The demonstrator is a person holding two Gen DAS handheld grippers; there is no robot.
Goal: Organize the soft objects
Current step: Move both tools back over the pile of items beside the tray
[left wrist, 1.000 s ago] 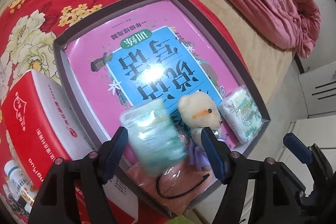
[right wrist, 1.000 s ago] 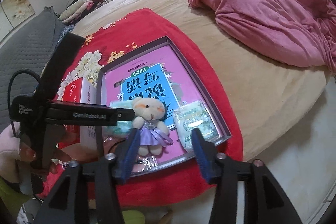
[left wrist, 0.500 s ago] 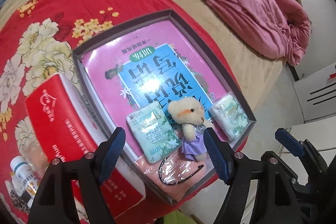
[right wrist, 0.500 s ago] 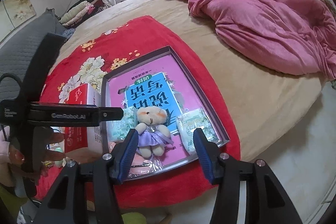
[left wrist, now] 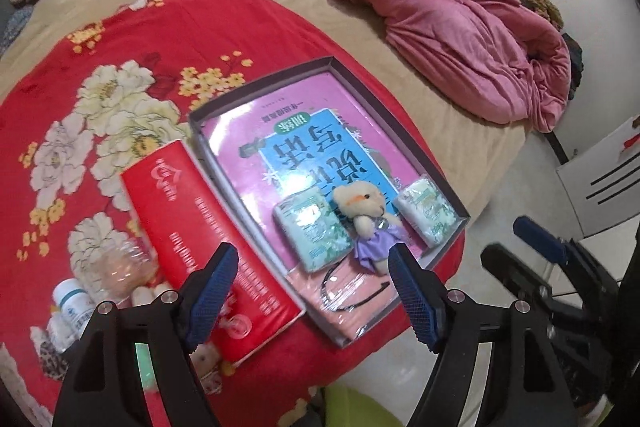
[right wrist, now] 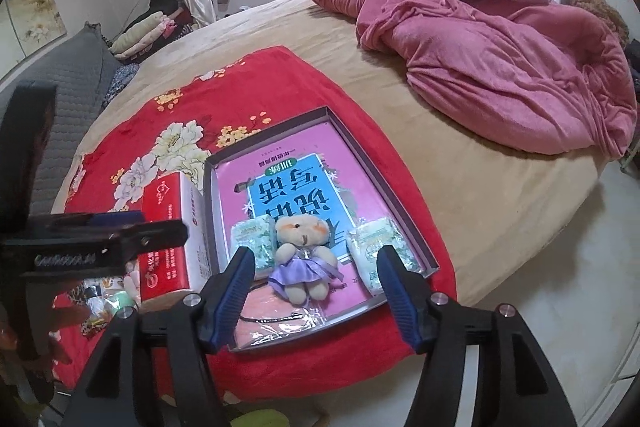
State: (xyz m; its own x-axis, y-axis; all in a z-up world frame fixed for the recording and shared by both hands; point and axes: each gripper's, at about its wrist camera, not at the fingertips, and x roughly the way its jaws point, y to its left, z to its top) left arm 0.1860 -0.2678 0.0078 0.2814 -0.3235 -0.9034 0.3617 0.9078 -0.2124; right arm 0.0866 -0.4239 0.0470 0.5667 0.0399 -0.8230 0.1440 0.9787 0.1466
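Note:
A grey shallow box [left wrist: 408,131] [right wrist: 352,151] lies on the red flowered blanket, with a pink and blue book [left wrist: 316,159] [right wrist: 296,187] inside. At its near end sit a small bear in a purple dress [left wrist: 366,219] [right wrist: 302,251], a green tissue pack [left wrist: 312,227] [right wrist: 254,239] to its left, a second pack [left wrist: 428,211] [right wrist: 380,243] to its right, and a wrapped pink item [left wrist: 348,291] [right wrist: 272,315] in front. My left gripper [left wrist: 312,291] hangs open above the near end, nothing between its fingers. My right gripper [right wrist: 316,291] is above the bear, its jaws opening and empty.
A red carton [left wrist: 208,239] [right wrist: 168,227] lies left of the box. Small bottles [left wrist: 72,303] and clutter sit at the blanket's near left corner. A crumpled pink quilt [left wrist: 440,19] [right wrist: 500,59] covers the far right of the bed. The floor [right wrist: 540,287] drops off at the right.
The green tissue pack left my left gripper and now lies in the box beside the bear. Both grippers rose and pulled back; the right jaws widened.

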